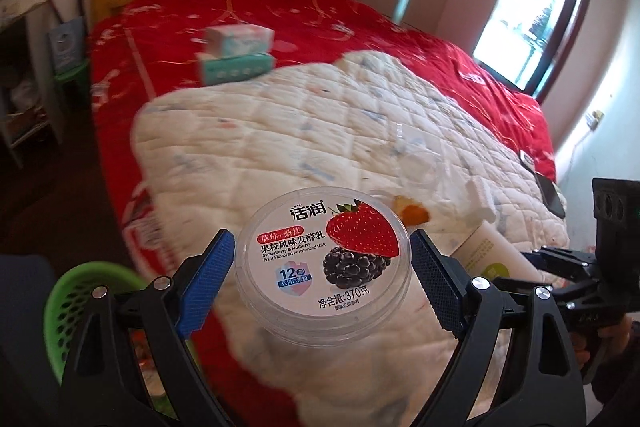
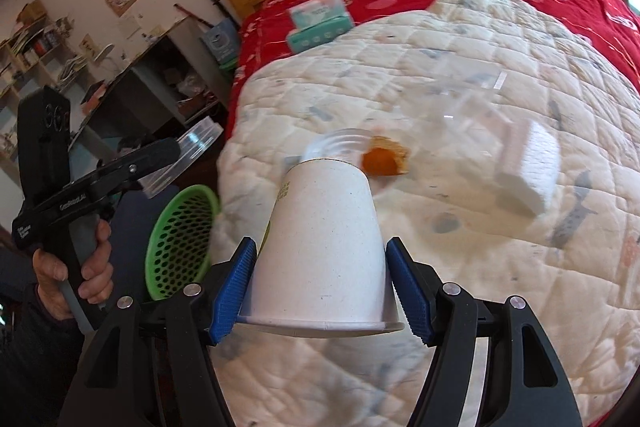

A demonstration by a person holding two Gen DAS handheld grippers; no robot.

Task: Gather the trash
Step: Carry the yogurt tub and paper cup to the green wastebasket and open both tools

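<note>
Left tongs [image 1: 322,277] clamp yogurt lid [image 1: 323,263]; right tongs [image 2: 320,291] grip paper cup [image 2: 320,247].

Blurred tissue boxes [image 1: 236,57]; green basket [image 1: 80,311] half hidden by gripper.

Daylight floods in from the window [image 1: 532,23], which is blown out to near-white, and the red bedspread [image 1: 240,11] nearest it glows brightly. Away from the window, the floor beside the bed sits in dim shadow. Both views bow strongly at the edges — dark vignetted corners, curved walls. Motion blur smears the tissue boxes [image 1: 236,55] and the quilt [image 2: 460,75], while the yoghurt lid [image 1: 324,263] and paper cup [image 2: 320,251] stay sharp.
</note>
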